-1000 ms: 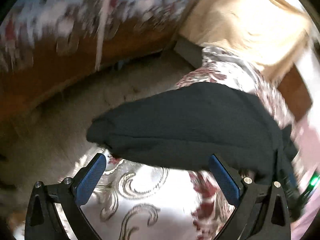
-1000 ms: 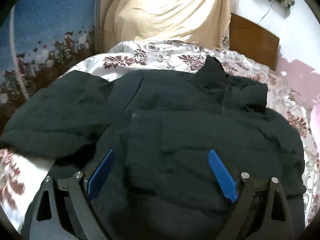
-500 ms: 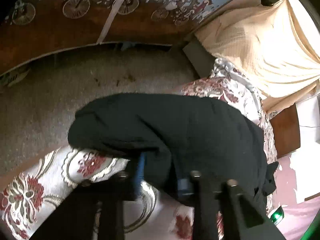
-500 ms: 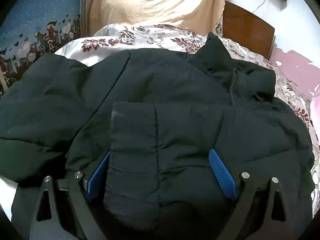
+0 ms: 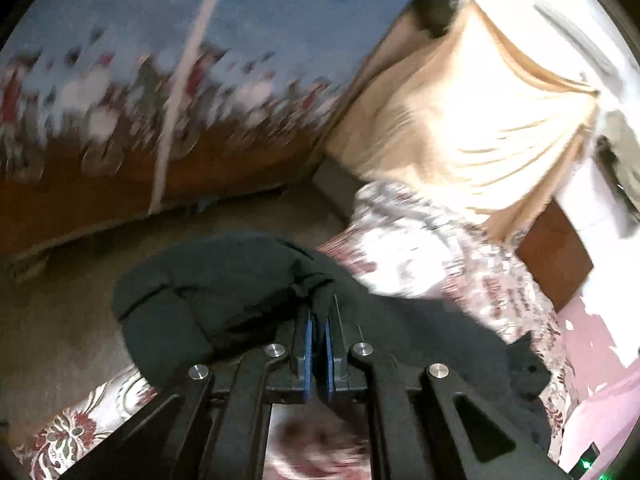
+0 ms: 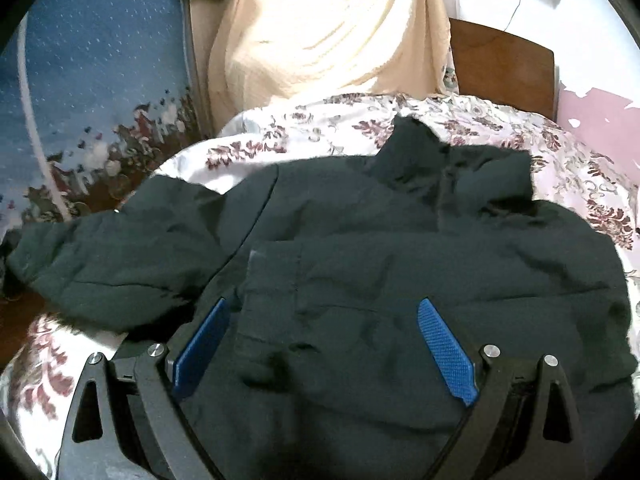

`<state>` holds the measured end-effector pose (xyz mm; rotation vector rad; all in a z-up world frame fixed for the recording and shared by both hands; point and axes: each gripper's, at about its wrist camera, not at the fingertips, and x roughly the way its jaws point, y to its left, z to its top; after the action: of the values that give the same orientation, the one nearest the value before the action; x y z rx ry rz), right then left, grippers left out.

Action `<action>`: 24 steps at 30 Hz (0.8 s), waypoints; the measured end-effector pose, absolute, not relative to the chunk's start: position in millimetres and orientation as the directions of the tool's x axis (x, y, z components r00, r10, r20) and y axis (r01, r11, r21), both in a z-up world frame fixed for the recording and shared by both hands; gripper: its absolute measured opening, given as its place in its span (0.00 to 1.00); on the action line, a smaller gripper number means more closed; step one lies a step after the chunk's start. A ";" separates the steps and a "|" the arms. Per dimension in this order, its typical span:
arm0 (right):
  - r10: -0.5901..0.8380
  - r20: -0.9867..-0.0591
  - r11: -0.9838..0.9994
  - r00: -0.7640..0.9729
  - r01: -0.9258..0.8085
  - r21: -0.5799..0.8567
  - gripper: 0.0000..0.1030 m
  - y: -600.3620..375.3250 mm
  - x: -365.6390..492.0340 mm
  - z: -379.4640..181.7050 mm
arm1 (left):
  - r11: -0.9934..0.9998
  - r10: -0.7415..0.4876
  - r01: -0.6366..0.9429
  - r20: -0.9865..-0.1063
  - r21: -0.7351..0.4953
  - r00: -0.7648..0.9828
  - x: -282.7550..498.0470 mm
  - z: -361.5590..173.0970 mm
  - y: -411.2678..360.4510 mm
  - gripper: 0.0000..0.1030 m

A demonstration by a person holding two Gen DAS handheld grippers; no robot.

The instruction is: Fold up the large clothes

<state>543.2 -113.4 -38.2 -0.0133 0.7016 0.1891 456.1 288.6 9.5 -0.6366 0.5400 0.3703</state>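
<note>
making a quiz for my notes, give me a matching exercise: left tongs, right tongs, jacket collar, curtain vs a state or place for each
Things:
1. left tongs
2. right tongs
3. jacket collar
4. curtain

States or places:
A. hanging beyond the bed
B. open above the jacket
C. standing up at the far end
D. shut on the sleeve

Pairs: 1-D, 2-B, 3-C, 4-A
</note>
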 end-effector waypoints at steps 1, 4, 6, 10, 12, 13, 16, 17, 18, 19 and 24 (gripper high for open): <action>0.172 -0.635 0.983 0.753 -0.175 0.059 0.90 -120.7 539.5 -33.1 | 0.765 0.168 -0.464 -0.557 -0.447 0.813 457.4 23.9 275.9 0.05; 0.196 -0.602 0.980 0.774 -0.167 0.104 0.90 -155.4 524.4 -14.8 | 0.839 0.153 -0.363 -0.466 -0.405 0.872 461.8 70.1 223.7 0.05; 0.190 -0.575 0.982 0.795 -0.143 0.127 0.90 -185.9 513.9 -4.7 | 0.889 0.118 -0.280 -0.411 -0.362 0.904 466.7 96.5 179.8 0.05; 0.140 -0.540 0.984 0.830 -0.057 0.169 0.90 -243.1 497.9 4.6 | 0.952 -0.020 -0.098 -0.380 -0.290 0.925 483.9 127.1 87.9 0.05; 0.131 -0.535 0.975 0.835 -0.011 0.222 0.90 -272.3 490.1 5.3 | 0.966 -0.099 -0.006 -0.390 -0.260 0.915 495.3 131.2 41.8 0.05; 0.132 -0.534 0.966 0.835 0.012 0.258 0.90 -287.8 486.5 4.4 | 0.968 -0.123 0.022 -0.396 -0.249 0.910 498.8 130.5 26.1 0.05; 0.128 -0.514 0.930 0.848 0.078 0.360 0.90 -336.7 475.6 -2.2 | 0.971 -0.204 0.124 -0.437 -0.206 0.876 515.5 119.1 -37.3 0.05; 0.114 -0.507 0.922 0.854 0.099 0.375 0.90 -350.1 472.6 -5.1 | 0.969 -0.228 0.153 -0.455 -0.196 0.861 521.2 111.9 -55.5 0.05; 0.102 -0.501 0.915 0.859 0.117 0.386 0.90 -358.3 468.9 -9.5 | 0.964 -0.258 0.191 -0.480 -0.184 0.839 528.4 101.2 -78.0 0.05; 0.094 -0.491 0.902 0.866 0.135 0.411 0.90 -372.6 464.8 -14.5 | 0.961 -0.274 0.213 -0.493 -0.177 0.826 529.6 92.8 -89.6 0.05; 0.112 -0.472 0.858 0.874 0.155 0.490 0.90 -407.7 462.0 -47.2 | 0.919 -0.383 0.352 -0.623 -0.179 0.682 545.4 29.9 -154.7 0.06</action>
<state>462.0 -407.7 -47.2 0.5452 0.5127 -0.0234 545.4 -154.7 29.9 -0.0464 0.7097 -0.4119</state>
